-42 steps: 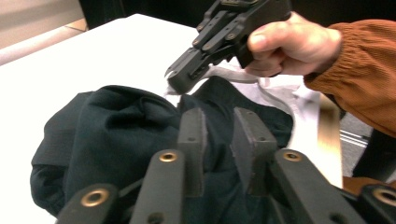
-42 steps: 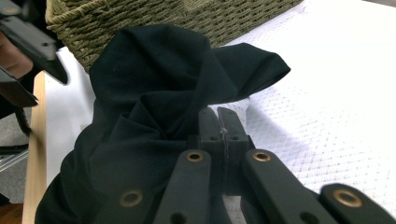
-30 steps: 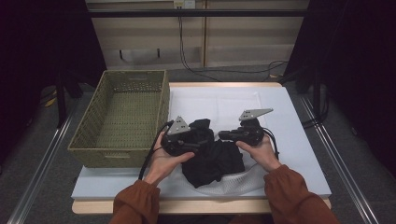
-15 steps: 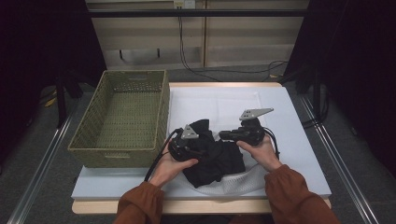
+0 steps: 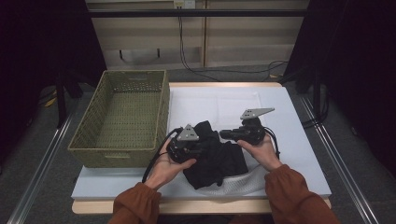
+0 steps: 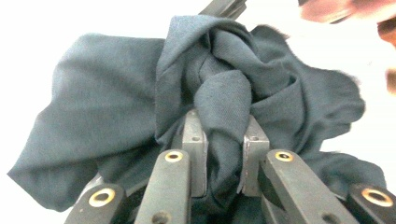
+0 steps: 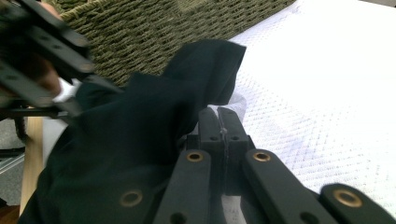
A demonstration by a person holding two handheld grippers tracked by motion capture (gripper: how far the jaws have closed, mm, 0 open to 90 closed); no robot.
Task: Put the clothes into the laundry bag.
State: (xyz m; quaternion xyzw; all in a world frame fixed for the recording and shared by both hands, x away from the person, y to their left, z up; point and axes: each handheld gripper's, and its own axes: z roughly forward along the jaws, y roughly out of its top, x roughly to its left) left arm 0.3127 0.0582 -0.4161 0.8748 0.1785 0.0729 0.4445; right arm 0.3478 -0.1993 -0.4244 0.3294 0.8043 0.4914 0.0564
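Observation:
A crumpled dark cloth (image 5: 219,161) lies on the white mat (image 5: 219,100) near the table's front edge. My left gripper (image 5: 201,147) reaches into it from the left. In the left gripper view the jaws (image 6: 224,135) are shut on a thick fold of the dark cloth (image 6: 116,93). My right gripper (image 5: 223,135) meets the cloth's far right edge. In the right gripper view its jaws (image 7: 223,119) are pressed together, and the dark cloth (image 7: 140,126) rises in a peak over the left jaw. A bit of white fabric shows at the tips.
An empty woven basket (image 5: 119,156) stands at the left, partly off the mat, close to my left hand; its wall (image 7: 154,28) sits behind the cloth. A white mesh piece (image 5: 243,183) pokes out under the cloth's near edge. Bare mat (image 7: 327,93) stretches right and back.
My left gripper has shifted slightly right and toward the person, deeper into the cloth, which has bunched up. The right gripper has stayed about where it was.

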